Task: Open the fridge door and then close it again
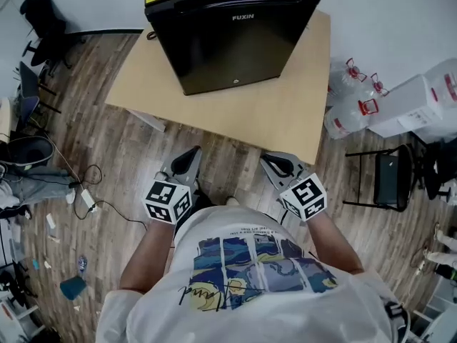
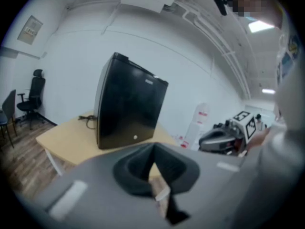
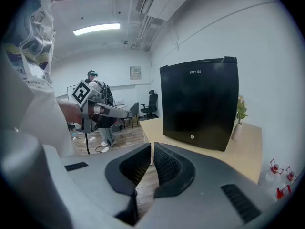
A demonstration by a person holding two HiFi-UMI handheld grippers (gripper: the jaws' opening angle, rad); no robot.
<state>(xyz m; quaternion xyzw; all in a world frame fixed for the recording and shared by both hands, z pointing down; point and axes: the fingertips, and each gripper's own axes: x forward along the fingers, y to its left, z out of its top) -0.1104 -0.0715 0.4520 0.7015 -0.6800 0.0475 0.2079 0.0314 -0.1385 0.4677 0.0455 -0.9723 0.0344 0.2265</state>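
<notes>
A black mini fridge (image 1: 228,34) stands on a light wooden table (image 1: 285,113), its door shut and facing me. It also shows in the left gripper view, fridge (image 2: 126,106), and in the right gripper view, fridge (image 3: 200,104). Both grippers hang close to my body, short of the table's front edge and well apart from the fridge. My left gripper (image 1: 191,152) is shut with nothing in it, its jaws meeting in its own view, left gripper (image 2: 153,151). My right gripper (image 1: 268,159) is likewise shut and empty, right gripper (image 3: 152,149).
Large water jugs (image 1: 350,98) and white boxes (image 1: 421,98) stand right of the table, with a black folding chair (image 1: 393,177) nearer me. Office chairs (image 1: 43,20) and loose cables (image 1: 86,199) lie on the wooden floor at left. A small plant (image 3: 240,116) sits beside the fridge.
</notes>
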